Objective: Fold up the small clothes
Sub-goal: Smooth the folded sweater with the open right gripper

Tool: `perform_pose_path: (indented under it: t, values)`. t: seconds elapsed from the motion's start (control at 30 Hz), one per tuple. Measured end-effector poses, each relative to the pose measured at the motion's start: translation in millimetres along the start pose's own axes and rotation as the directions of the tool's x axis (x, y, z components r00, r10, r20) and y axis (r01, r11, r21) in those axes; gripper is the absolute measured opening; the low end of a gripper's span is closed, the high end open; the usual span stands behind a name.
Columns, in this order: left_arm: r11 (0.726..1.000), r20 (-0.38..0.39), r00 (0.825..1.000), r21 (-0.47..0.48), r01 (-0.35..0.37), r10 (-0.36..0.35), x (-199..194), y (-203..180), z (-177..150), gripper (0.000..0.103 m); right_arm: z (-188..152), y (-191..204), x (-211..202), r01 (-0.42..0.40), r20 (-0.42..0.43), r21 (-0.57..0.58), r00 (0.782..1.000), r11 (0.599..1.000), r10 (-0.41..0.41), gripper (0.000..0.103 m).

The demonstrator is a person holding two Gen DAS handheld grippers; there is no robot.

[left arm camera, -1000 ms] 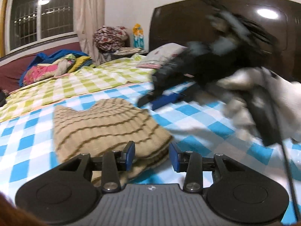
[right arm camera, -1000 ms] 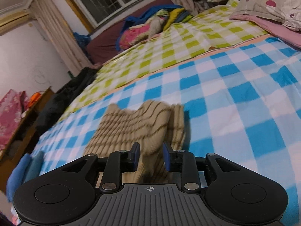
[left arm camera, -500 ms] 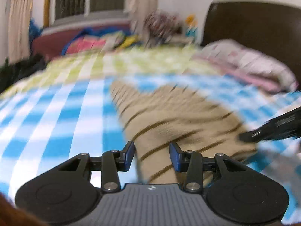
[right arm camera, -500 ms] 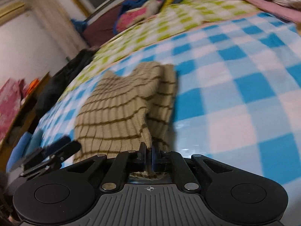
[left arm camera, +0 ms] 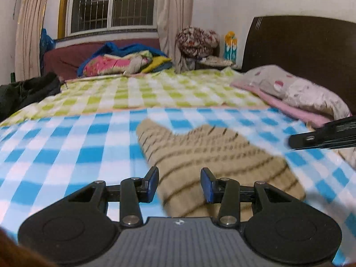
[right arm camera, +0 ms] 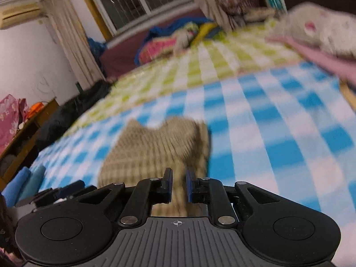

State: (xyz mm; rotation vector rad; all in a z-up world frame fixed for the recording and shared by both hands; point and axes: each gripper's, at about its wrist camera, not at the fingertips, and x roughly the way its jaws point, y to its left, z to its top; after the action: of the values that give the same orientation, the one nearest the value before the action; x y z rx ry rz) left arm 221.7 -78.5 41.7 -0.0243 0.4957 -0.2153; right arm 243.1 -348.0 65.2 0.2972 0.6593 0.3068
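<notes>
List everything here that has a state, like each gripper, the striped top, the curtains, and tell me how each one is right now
left gripper: open, over the top's near edge.
right gripper: jaws narrowly apart, fabric between them; grip unclear.
striped top: folded, lying flat on the blue checked sheet.
curtains: drawn aside, window uncovered.
pillow: lying by the headboard.

tan brown-striped garment (left arm camera: 213, 155), blue-white checked blanket (left arm camera: 66, 155)

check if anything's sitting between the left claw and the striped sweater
Nothing visible does. The left claw is open right at the near edge of the tan striped sweater, with only bare blue checked blanket around it.
</notes>
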Motion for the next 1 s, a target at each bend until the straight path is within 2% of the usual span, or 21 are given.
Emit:
perform_pose_path:
  t: [0.1,0.17,0.2,0.23,0.27,0.3,0.4,0.5,0.53,0.57,0.67,0.73,0.8,0.9,1.0]
  values:
    - [1.000,0.021,1.000,0.016,0.008,-0.008,14.1,-10.9,4.8,0.047,14.4,14.9,30.8,-0.017,-0.008,-0.031,1.000,0.999,0.017,0.015]
    - [0.999,0.001,1.000,0.038,0.013,-0.013,24.5,-17.3,2.9,0.047,16.9,19.9,58.9,-0.013,-0.037,-0.042,0.999,0.999,0.011,0.015]
    - [0.999,-0.016,1.000,0.045,0.011,-0.011,29.9,-18.7,0.5,0.047,16.9,20.1,72.9,0.001,-0.051,-0.049,0.999,0.999,-0.004,0.015]
    - [0.998,-0.031,1.000,0.055,0.006,-0.004,35.3,-19.5,-2.5,0.047,16.0,18.4,86.0,0.031,-0.060,-0.051,0.998,0.998,-0.034,0.011]
    - [0.998,-0.037,0.999,0.066,0.006,-0.003,38.6,-20.4,-5.4,0.047,14.4,15.1,96.8,0.077,-0.065,-0.057,0.995,0.995,-0.081,0.002]
    - [0.997,-0.037,0.999,0.071,0.010,-0.007,40.2,-20.2,-7.2,0.048,12.3,10.1,104.1,0.120,-0.061,-0.057,0.991,0.991,-0.123,0.001]
    - [0.998,-0.039,0.999,0.065,0.019,-0.017,40.4,-18.2,-6.8,0.048,8.0,-9.7,107.8,0.112,-0.063,0.040,0.992,0.993,-0.110,0.001]
    - [0.999,-0.039,0.999,0.030,0.026,-0.025,31.7,-11.6,-4.6,0.048,6.7,-10.7,98.9,0.112,-0.070,0.034,0.992,0.993,-0.109,0.002]
    - [0.999,-0.034,0.999,0.017,0.028,-0.028,27.2,-8.2,-4.6,0.048,7.0,-9.0,94.5,0.109,-0.070,0.028,0.992,0.994,-0.107,0.004]
    - [0.999,-0.029,0.999,0.001,0.033,-0.033,22.8,-3.5,-5.2,0.048,8.2,-7.7,89.3,0.103,-0.064,0.028,0.993,0.994,-0.101,0.012]
    - [0.997,-0.038,0.999,-0.067,0.035,-0.038,17.2,12.6,-8.4,0.052,13.9,-7.2,75.2,0.087,-0.009,0.043,0.996,0.995,-0.087,0.027]
    - [0.993,-0.051,0.998,-0.114,0.030,-0.036,19.7,19.9,-10.3,0.053,15.5,-8.0,75.7,0.088,-0.004,0.052,0.996,0.995,-0.088,0.037]
    - [0.989,-0.075,0.996,-0.142,0.044,-0.055,25.7,21.7,-13.2,0.058,11.8,-7.8,81.2,0.100,-0.026,0.053,0.995,0.994,-0.099,0.037]
    - [0.991,-0.099,0.993,-0.122,0.046,-0.058,34.5,16.5,-18.4,0.063,0.2,-8.9,92.4,0.118,-0.073,0.037,0.991,0.992,-0.115,0.044]
    - [0.990,-0.120,0.990,-0.128,0.054,-0.069,42.2,16.4,-19.5,0.066,-2.9,-18.7,94.0,0.100,-0.085,0.098,0.992,0.990,-0.092,0.046]
